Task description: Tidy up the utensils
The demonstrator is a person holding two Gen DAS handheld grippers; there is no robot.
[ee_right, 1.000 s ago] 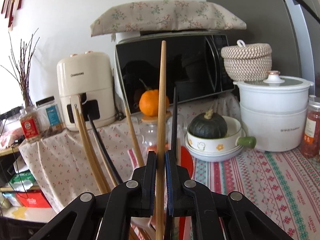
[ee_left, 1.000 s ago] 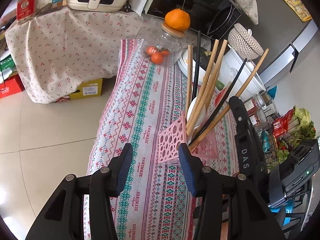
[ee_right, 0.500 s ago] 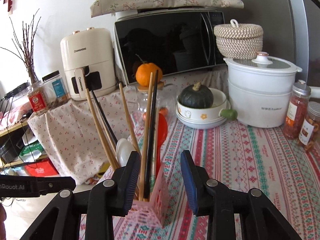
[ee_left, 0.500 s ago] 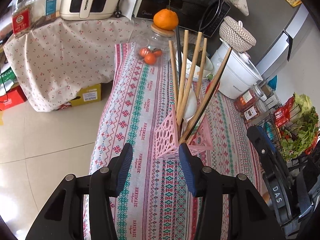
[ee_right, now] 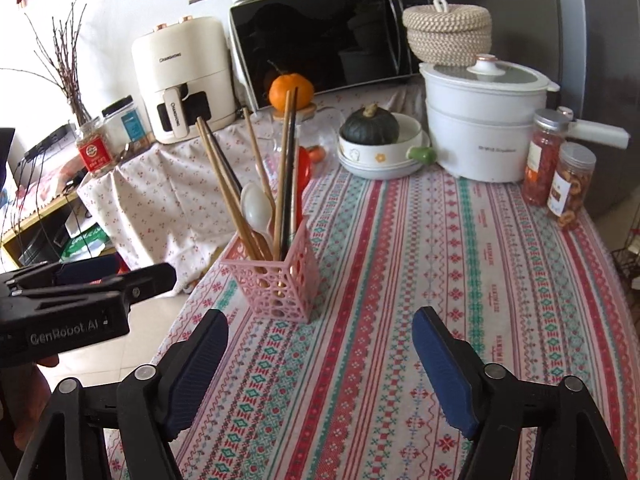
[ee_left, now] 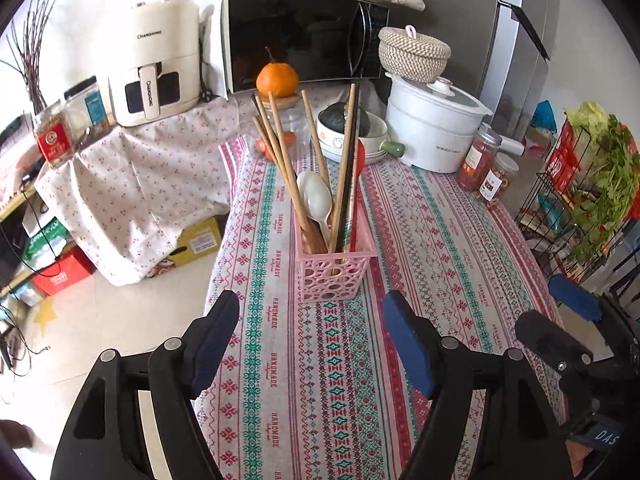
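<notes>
A pink perforated holder (ee_left: 334, 276) (ee_right: 276, 282) stands on the patterned tablecloth (ee_left: 320, 380). It holds several wooden chopsticks (ee_left: 280, 160) (ee_right: 224, 184), black chopsticks (ee_right: 290, 168), a white spoon (ee_left: 316, 200) (ee_right: 256, 208) and a red utensil (ee_right: 303, 168). My left gripper (ee_left: 312, 330) is open and empty, back from the holder. My right gripper (ee_right: 320, 344) is open and empty, also back from the holder. Each gripper shows at the edge of the other's view.
Behind the holder stand a glass jar topped by an orange (ee_left: 277, 80), a bowl with a green squash (ee_right: 372, 126), a white pot (ee_right: 484, 120), two spice jars (ee_right: 560, 172), a microwave (ee_left: 304, 36) and an air fryer (ee_left: 160, 64). A wire rack with greens (ee_left: 600, 184) stands right.
My right gripper let go of a wooden chopstick into the holder and opened wide. Both grippers drew back from the holder, and the left one opened wider.
</notes>
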